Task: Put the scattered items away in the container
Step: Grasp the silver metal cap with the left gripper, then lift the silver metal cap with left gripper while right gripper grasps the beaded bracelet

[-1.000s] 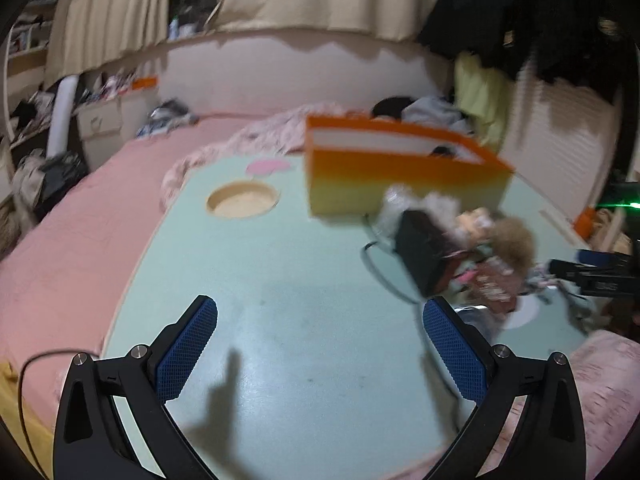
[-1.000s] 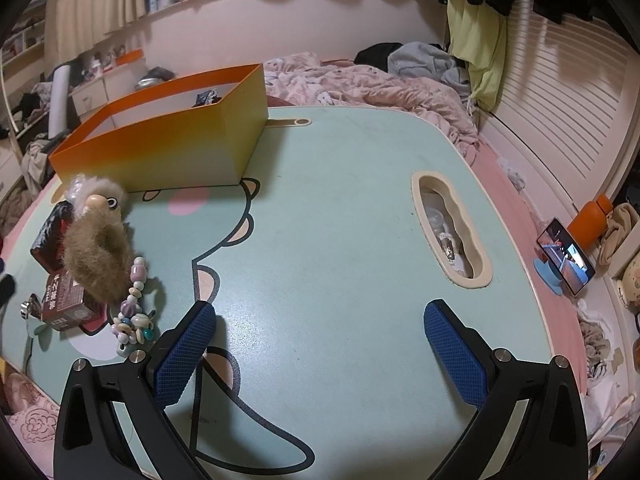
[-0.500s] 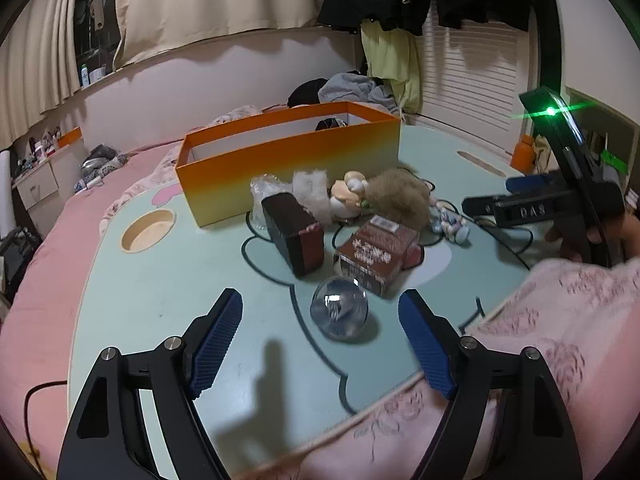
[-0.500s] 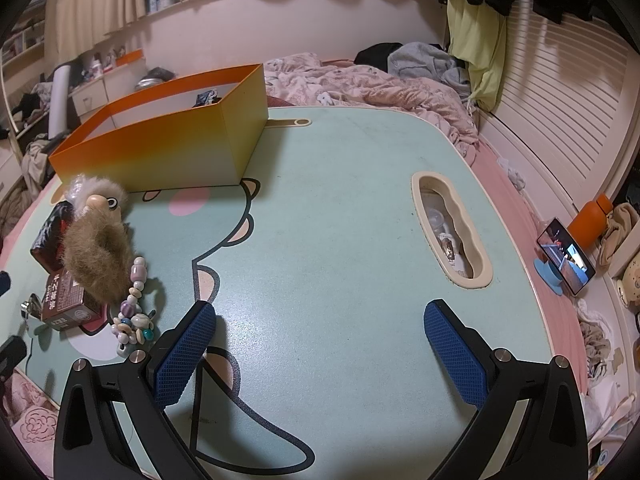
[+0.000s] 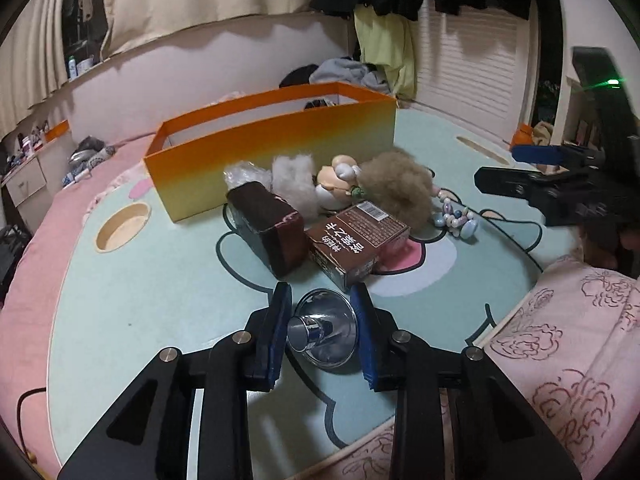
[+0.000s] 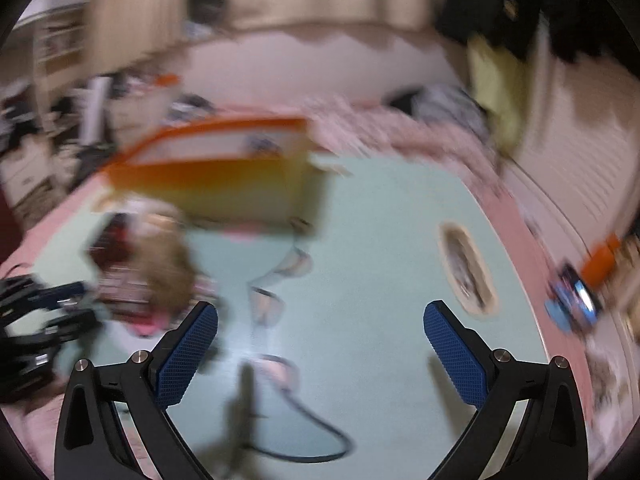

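The step in hand is the pickup of the first item. The left gripper (image 5: 322, 320) has its jaws closing on a shiny metal funnel-shaped piece (image 5: 326, 330) that lies on its side at the near edge of the mint-green table (image 5: 160, 280); the blue pads look to be touching its rim on both sides. The right gripper (image 6: 320, 350) hangs over bare table with its jaws wide apart and nothing between them — its view is badly blurred.

Next, I judge, the grip must firm up without the smooth metal slipping, then lift clear of the brown printed box (image 5: 358, 242) just beyond it and carry to the far orange container (image 5: 272, 140), whose top is open.

Between funnel and container lie a dark red box (image 5: 266, 226), white fluff (image 5: 294, 184), a furry doll (image 5: 384, 188) and beads (image 5: 456, 218).

The table sits on a pink bed; curtains, hung clothes and a blind fill the room behind.
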`<control>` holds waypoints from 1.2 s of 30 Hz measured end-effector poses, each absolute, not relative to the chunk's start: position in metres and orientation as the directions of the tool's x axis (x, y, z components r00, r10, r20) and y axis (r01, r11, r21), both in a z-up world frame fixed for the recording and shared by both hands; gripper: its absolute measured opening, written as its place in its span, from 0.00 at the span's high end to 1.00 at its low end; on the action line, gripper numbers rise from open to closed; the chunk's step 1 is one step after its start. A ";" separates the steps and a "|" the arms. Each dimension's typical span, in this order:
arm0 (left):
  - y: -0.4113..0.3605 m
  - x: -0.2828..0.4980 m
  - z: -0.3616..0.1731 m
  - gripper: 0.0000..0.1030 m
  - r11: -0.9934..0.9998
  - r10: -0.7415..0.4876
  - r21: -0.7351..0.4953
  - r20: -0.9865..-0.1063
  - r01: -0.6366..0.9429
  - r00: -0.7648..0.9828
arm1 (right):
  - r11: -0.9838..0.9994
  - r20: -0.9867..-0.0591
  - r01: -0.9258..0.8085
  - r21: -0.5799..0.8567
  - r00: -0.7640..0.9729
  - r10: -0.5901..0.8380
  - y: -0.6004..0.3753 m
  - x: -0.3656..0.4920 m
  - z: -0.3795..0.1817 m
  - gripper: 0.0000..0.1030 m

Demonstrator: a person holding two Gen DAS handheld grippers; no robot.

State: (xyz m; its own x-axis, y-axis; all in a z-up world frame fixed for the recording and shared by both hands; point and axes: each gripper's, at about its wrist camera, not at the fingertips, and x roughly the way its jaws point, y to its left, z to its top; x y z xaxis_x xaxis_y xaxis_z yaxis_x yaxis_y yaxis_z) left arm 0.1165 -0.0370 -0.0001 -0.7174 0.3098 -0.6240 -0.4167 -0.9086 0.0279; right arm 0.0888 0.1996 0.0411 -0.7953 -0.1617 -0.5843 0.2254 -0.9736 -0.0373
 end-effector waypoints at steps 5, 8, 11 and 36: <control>-0.043 0.122 0.001 0.69 -0.919 0.309 0.012 -0.600 -0.395 -0.738 | -0.921 -0.614 0.355 -0.158 -0.766 -0.190 0.158 0.090 0.036 0.31; -0.045 0.120 0.000 0.69 -0.919 0.312 0.002 -0.603 -0.393 -0.734 | -0.906 -0.659 0.390 -0.161 -0.726 -0.196 0.149 0.080 0.029 0.33; -0.045 0.119 -0.001 0.69 -0.919 0.315 -0.002 -0.606 -0.394 -0.731 | -0.901 -0.696 0.416 -0.126 -0.684 -0.219 0.149 0.070 0.022 0.58; -0.044 0.124 0.000 0.69 -0.917 0.310 0.013 -0.603 -0.398 -0.735 | -0.915 -0.651 0.398 -0.062 -0.711 -0.265 0.164 0.090 0.025 0.81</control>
State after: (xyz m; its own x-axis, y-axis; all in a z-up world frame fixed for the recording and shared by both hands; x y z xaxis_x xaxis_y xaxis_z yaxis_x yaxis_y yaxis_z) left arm 0.1235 -0.0437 0.0001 -0.7353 0.3102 -0.6026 -0.3976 -0.9174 0.0130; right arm 0.0895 0.1641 0.0247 -0.7114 -0.2653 -0.6507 0.3978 -0.9154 -0.0617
